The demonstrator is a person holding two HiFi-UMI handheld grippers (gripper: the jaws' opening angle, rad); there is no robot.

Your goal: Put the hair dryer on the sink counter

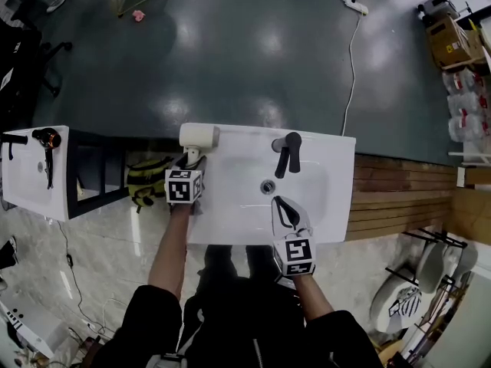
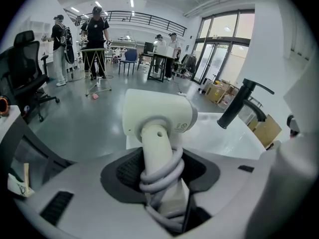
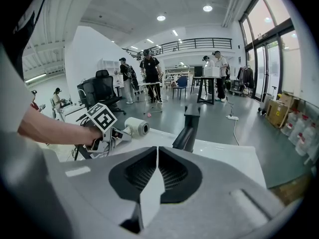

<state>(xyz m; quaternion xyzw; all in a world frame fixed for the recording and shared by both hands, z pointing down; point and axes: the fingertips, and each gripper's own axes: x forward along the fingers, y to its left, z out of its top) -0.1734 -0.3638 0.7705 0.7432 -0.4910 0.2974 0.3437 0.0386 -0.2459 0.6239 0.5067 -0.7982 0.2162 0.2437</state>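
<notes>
Your left gripper's [image 1: 191, 162] jaws pinch the cord-wrapped handle of the hair dryer [image 1: 198, 136] over the counter's [image 1: 230, 219] back-left corner, barrel crosswise, open end toward the faucet [image 1: 288, 152], handle base hidden; right gripper's [image 1: 285, 212] jaws pressed together.

**Head view.** Camera above the person, facing steeply down. It takes in the whole sink counter [image 1: 230, 213] from well off.

**Left gripper view.** Camera behind the left gripper [image 2: 162, 183], facing along its fingers. It sits very near the hair dryer [image 2: 158, 116] between them; the faucet [image 2: 242, 103] stands beyond the fingertips, to their right.

**Right gripper view.** Camera behind the right gripper [image 3: 157, 156], facing along its fingers. The faucet is just past the fingertips, the hair dryer farther off to their left.

**Shared.** Counter, faucet and hair dryer show in all three views.
</notes>
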